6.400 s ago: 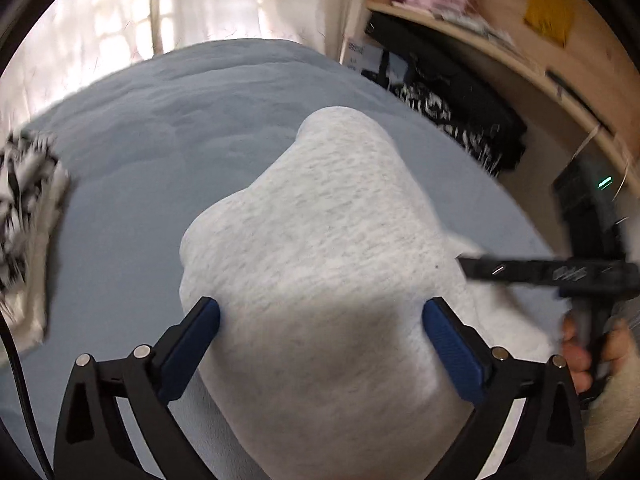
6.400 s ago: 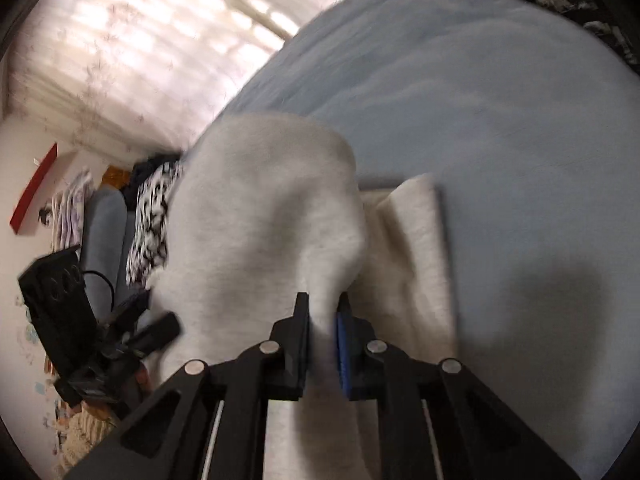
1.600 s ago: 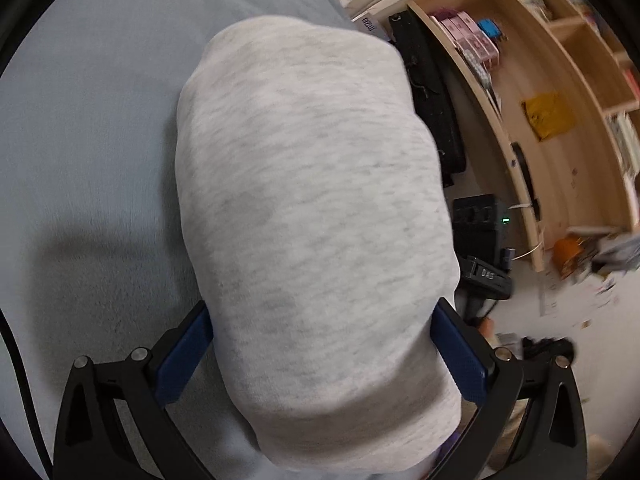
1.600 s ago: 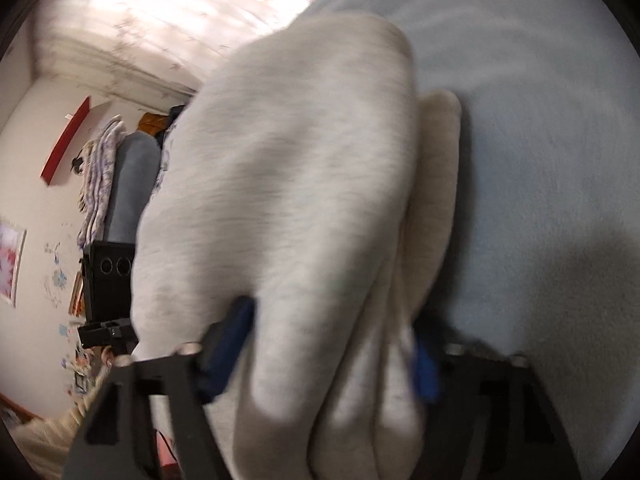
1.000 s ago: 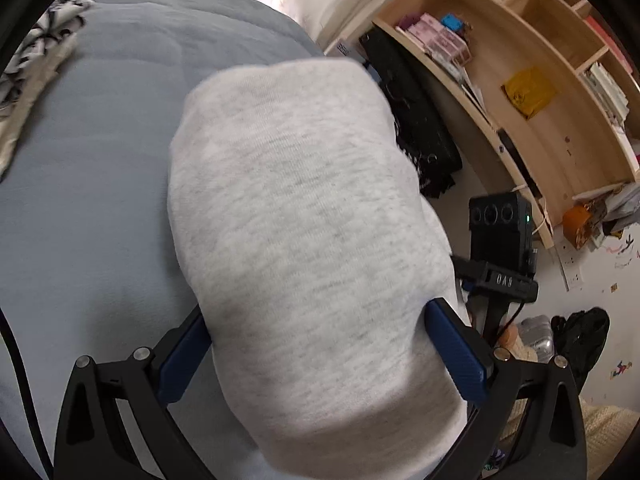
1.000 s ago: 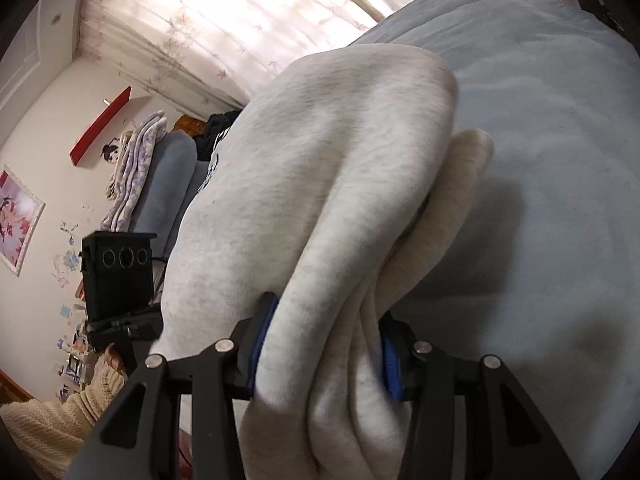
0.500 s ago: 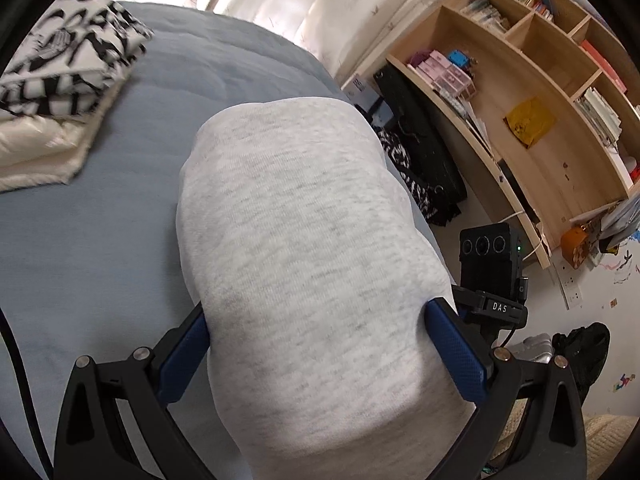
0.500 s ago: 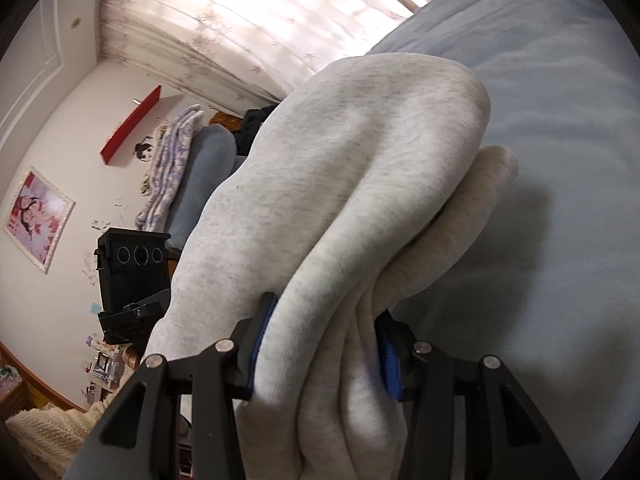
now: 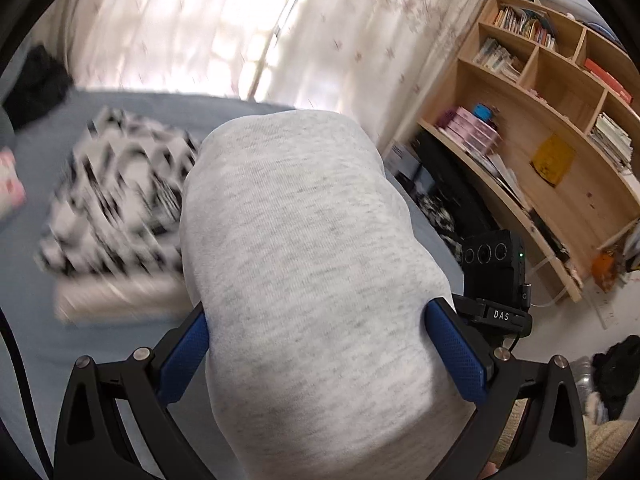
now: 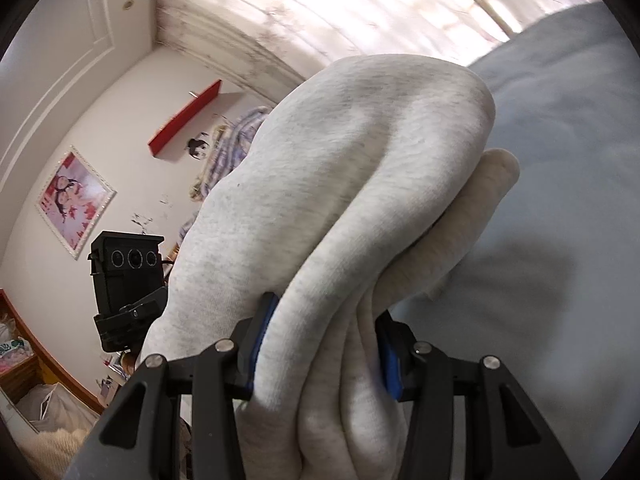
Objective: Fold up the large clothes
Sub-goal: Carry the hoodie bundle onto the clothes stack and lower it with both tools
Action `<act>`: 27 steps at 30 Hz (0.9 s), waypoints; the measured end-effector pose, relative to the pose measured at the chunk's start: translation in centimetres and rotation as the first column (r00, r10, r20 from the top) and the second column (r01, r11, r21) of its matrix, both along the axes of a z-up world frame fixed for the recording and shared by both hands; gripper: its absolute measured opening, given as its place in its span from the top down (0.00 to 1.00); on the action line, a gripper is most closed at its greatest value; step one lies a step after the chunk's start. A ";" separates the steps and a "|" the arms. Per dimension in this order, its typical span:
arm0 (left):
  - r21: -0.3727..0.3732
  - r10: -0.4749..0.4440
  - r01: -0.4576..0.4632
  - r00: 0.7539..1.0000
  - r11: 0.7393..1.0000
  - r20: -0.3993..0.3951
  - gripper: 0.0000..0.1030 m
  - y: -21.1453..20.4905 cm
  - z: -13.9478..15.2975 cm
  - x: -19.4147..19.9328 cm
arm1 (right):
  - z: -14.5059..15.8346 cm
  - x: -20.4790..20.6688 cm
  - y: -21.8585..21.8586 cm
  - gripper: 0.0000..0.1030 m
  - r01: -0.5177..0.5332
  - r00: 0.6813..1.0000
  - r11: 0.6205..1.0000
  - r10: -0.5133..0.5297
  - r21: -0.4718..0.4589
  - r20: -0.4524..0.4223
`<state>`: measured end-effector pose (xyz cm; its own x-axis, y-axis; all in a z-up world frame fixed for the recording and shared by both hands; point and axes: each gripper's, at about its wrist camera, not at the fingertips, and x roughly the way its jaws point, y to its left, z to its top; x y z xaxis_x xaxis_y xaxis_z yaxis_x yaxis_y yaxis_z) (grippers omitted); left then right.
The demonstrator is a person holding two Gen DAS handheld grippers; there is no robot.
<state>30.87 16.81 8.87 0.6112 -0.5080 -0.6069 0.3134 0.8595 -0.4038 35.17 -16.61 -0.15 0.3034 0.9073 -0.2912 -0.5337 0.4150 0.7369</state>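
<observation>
A folded light grey garment (image 9: 304, 220) hangs as a thick bundle above the blue-grey bed (image 9: 36, 360). My left gripper (image 9: 318, 316) grips it across its full width, a blue pad pressed into each side. In the right wrist view the same garment (image 10: 360, 140) shows its stacked layers, and my right gripper (image 10: 326, 320) is shut on them near one edge. The other gripper's black camera block shows beside the bundle in each view, the right one (image 9: 494, 268) and the left one (image 10: 128, 276). The bundle hides what lies under it.
A blurred stack of black-and-white patterned clothes (image 9: 116, 196) on a cream piece lies on the bed to the left. A wooden bookshelf (image 9: 560, 120) fills the right wall, with dark bags at its foot. Bright curtains (image 9: 200, 20) hang behind the bed.
Both grippers have risen and tilted upward with the grey bundle still held. In the left view the patterned stack and the curtains have swung into the frame.
</observation>
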 end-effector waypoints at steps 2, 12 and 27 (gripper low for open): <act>0.035 0.004 -0.005 0.999 0.999 0.034 0.01 2.9 1.8 2.5 | 1.3 2.6 2.9 0.55 -0.003 1.000 1.000 0.002 0.016 0.024; 0.066 0.029 -0.035 0.995 0.997 0.096 0.01 15.4 1.4 17.5 | 1.3 17.0 14.8 0.55 0.034 0.997 0.998 -0.037 0.045 0.062; 0.074 0.090 -0.092 0.996 0.993 0.029 0.00 20.0 -7.7 24.3 | -4.6 19.9 15.8 0.45 0.200 0.977 0.925 -0.161 -0.323 0.143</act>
